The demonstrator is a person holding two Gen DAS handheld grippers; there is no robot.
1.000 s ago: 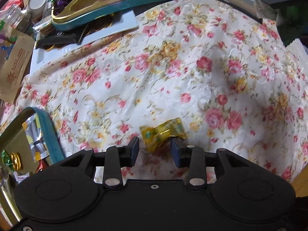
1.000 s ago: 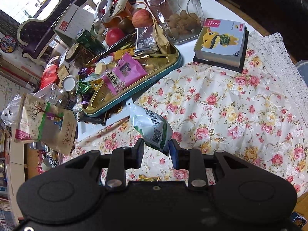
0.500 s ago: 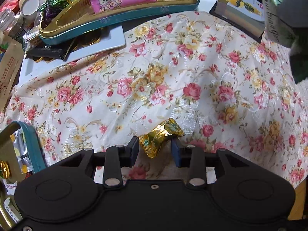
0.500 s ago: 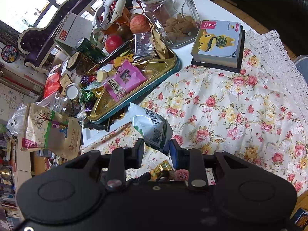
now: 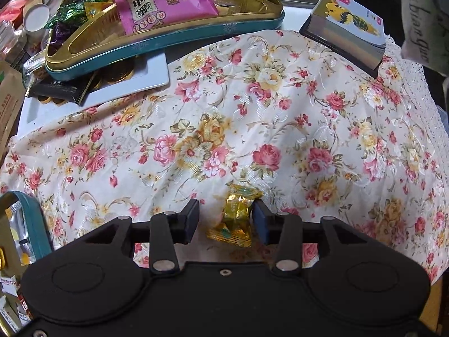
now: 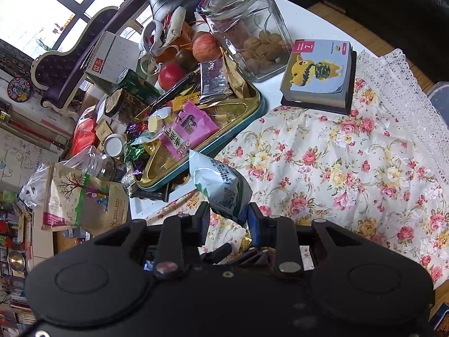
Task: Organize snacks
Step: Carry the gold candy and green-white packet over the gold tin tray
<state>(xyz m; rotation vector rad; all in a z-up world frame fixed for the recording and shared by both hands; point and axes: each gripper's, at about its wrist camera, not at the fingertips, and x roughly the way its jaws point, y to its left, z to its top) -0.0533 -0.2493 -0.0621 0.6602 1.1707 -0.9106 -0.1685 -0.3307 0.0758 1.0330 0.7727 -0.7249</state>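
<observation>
Gold candy (image 5: 237, 216) lies on floral cloth (image 5: 252, 129), between jaws of left tool (image 5: 226, 219), now opening; right pad touches. Light, crinkly, slippery foil: take middle body. Right tool (image 6: 228, 219) grips green-white snack bag (image 6: 221, 185); teal tin (image 5: 174, 33) at 11 o'clock.

Landmark: cream tablecloth printed with pink and yellow roses (image 6: 350, 163), lace-edged, spread over a white tabletop (image 6: 283, 90). At its far edge, a thick block of cards with a yellow cartoon creature on the cover (image 6: 317, 70), lying on a black base. Beyond the cloth, a square clear glass jar (image 6: 244, 25), upright. Further left of the jar, a white spiral-bound desk calendar (image 6: 112, 56). Well beyond the cloth's far left corner, a dark purple tufted sofa with a pale carved frame (image 6: 70, 64), under bright windows.
</observation>
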